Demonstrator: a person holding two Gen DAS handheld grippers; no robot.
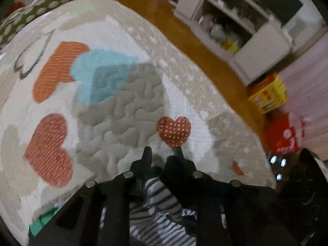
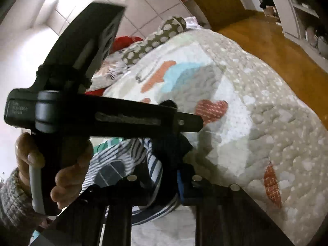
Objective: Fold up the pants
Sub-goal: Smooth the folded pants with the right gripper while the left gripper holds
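The pants (image 1: 157, 203) are navy-and-white striped fabric, bunched between my left gripper's jaws and hanging below them. My left gripper (image 1: 163, 153) is shut on this fabric, above the heart-patterned quilt (image 1: 123, 102). In the right wrist view the same striped pants (image 2: 131, 153) hang between the two grippers. My right gripper (image 2: 164, 141) is shut on a striped edge; its tips are partly hidden behind the left gripper's black body (image 2: 102, 119), which a hand (image 2: 67, 176) holds across the view.
The quilt covers a bed (image 2: 256, 123) with polka-dot and red pillows (image 2: 155, 39) at its far end. An orange-brown floor (image 1: 184, 20) runs beside it, with a white shelf unit (image 1: 246, 30) and yellow and red boxes (image 1: 268, 94).
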